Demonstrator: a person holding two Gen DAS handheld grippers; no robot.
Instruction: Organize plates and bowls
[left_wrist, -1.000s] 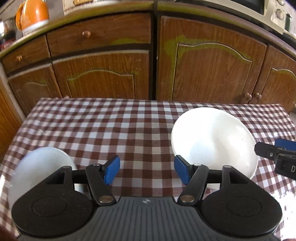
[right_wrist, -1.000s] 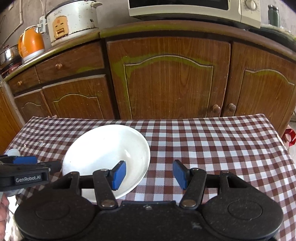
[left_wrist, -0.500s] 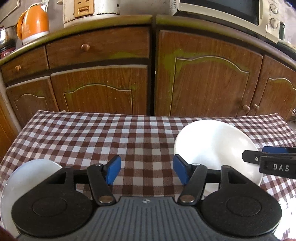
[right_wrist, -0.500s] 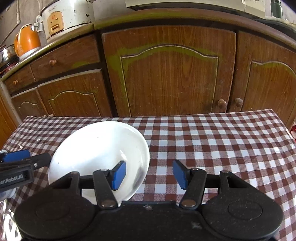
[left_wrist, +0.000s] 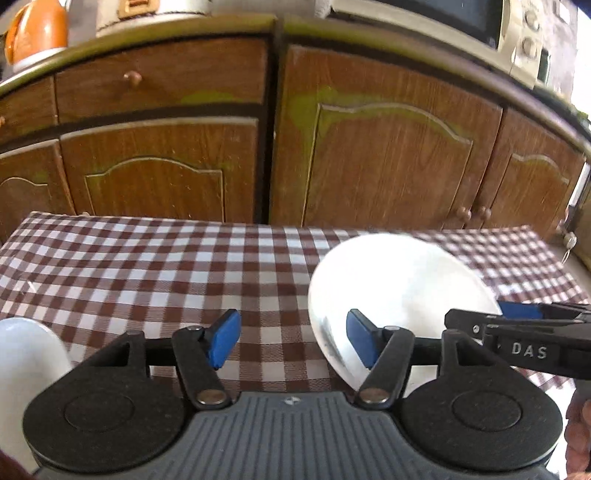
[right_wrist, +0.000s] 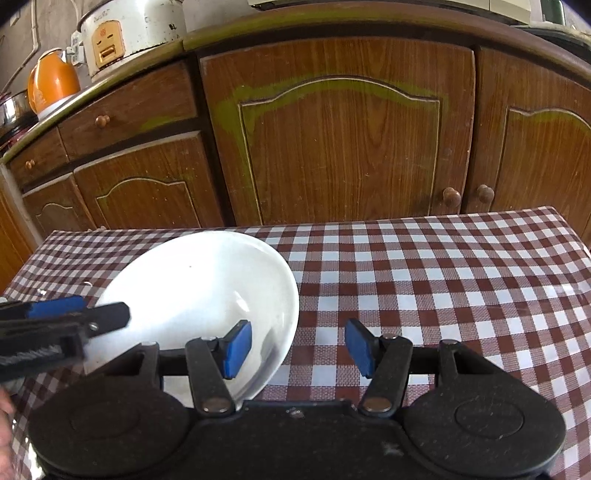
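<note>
Left wrist view: left gripper (left_wrist: 291, 343) closing, blue pads over bare checked tablecloth (left_wrist: 147, 273), nothing between them. Wide shallow white plate (left_wrist: 399, 288) overlaps its right pad; small white bowl (left_wrist: 26, 369) sits left. Right gripper (right_wrist: 298, 347) open; plate rim between its pads, untouched.

Both wrist views look low across the checked table (left_wrist: 147, 266), sharing the white plate (right_wrist: 207, 288).

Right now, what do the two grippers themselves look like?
Both share one build: black linkage arms with silver pivot pins, round black housings, and blue pads on the fingertips. The left gripper has a ribbed grey body. The right gripper has a plain black body and white "DAS" lettering on its side.
</note>
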